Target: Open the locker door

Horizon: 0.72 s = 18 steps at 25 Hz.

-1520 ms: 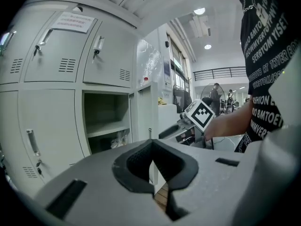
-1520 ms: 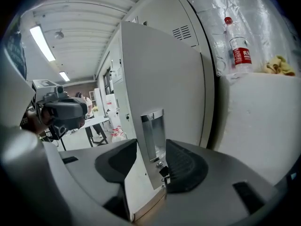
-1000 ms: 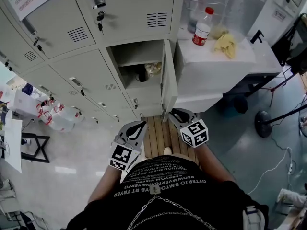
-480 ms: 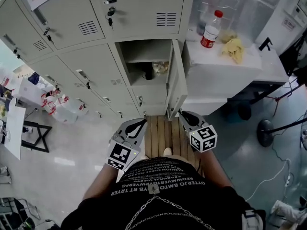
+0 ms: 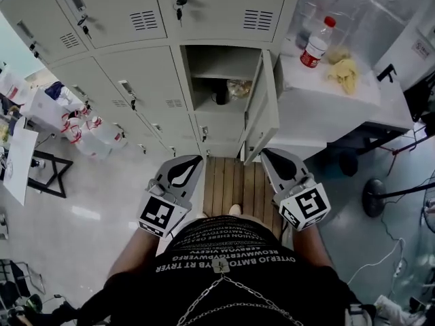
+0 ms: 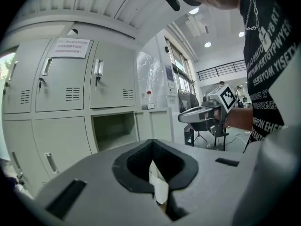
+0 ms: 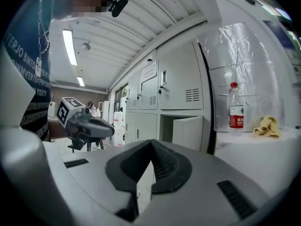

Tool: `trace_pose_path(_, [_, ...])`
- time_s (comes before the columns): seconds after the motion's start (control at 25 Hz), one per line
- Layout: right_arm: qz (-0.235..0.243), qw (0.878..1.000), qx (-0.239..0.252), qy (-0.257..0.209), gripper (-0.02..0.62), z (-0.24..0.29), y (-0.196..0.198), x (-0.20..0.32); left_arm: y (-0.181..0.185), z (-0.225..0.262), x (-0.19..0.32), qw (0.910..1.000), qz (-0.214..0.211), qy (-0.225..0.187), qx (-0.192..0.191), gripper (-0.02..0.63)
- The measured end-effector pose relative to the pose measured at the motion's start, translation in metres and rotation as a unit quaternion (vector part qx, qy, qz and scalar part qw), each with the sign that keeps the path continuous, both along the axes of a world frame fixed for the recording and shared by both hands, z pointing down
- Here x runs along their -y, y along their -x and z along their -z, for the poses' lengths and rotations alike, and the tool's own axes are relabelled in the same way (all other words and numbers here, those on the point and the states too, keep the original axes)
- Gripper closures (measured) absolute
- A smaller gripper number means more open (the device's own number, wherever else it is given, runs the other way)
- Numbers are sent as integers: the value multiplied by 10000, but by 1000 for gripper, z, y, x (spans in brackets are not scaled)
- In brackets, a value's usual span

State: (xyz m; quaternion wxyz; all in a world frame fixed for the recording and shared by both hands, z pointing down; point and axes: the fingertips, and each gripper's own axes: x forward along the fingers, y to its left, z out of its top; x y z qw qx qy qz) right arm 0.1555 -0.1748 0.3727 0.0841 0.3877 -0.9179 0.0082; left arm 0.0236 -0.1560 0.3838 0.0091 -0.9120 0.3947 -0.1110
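Locker door [image 5: 262,111] open, 1; bottle [image 5: 317,45] nearby, 1. Left tongs [image 5: 194,160] together, empty; right tongs [image 5: 270,155] just closed, empty.

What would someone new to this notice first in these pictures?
The one open locker in the grey bank, its door swung out to the right. Below it, the left gripper and right gripper point toward the lockers, both shut and empty. On the white counter to the right, a red-capped bottle stands beside a yellow cloth.
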Motion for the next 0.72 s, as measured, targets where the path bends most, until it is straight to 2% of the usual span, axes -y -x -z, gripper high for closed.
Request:
trace_pose_path(0.16, [116, 9997, -51, 191, 598, -7, 13, 1, 6, 5, -5, 10000, 22, -85, 43, 607])
trace_pose_path(0.44, [242, 9975, -148, 647, 598, -27, 28, -1, 25, -4, -10, 9999, 159, 26, -15, 607])
trace_pose_path(0.72, [360, 9955, -318, 817, 598, -36, 45, -3, 38, -9, -9, 9997, 202, 48, -84, 607])
